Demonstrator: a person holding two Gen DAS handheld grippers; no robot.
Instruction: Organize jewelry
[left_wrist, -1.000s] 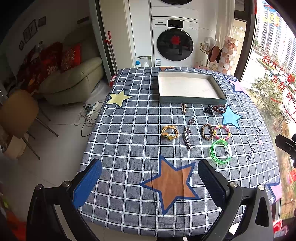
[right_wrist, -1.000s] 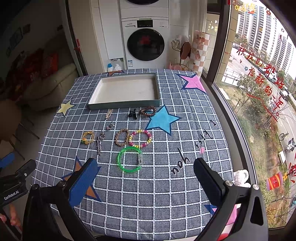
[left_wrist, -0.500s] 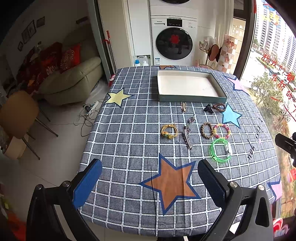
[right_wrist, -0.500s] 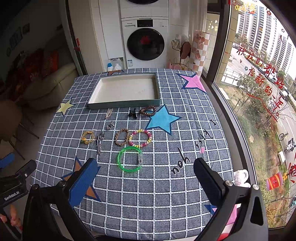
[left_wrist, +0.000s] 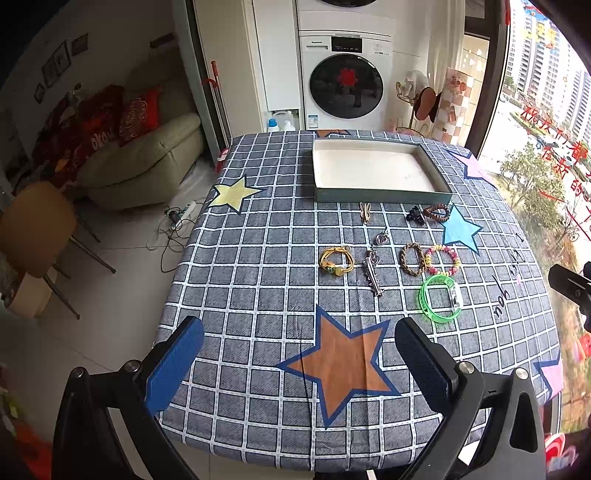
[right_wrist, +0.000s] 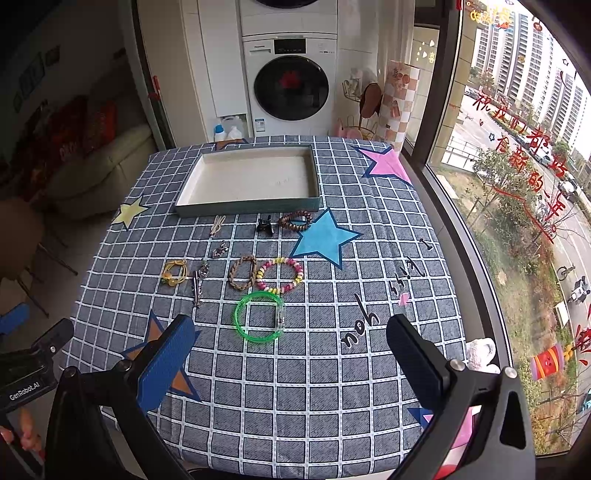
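While both empty, spread: left claw, "GenRobot.AI"-labelled, and right claw, before "Panasonic" washer.

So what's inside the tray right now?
Nothing: the tray shows only its bare white floor. The near wall hides a thin strip along that edge. All the jewelry lies outside it on the tablecloth.

Left wrist cam: high over table's near-left edge, looking fwd/down past own fingers. Right wrist cam: same height, further right, nr window. Both far off; share tablecloth, tray, washing machine.
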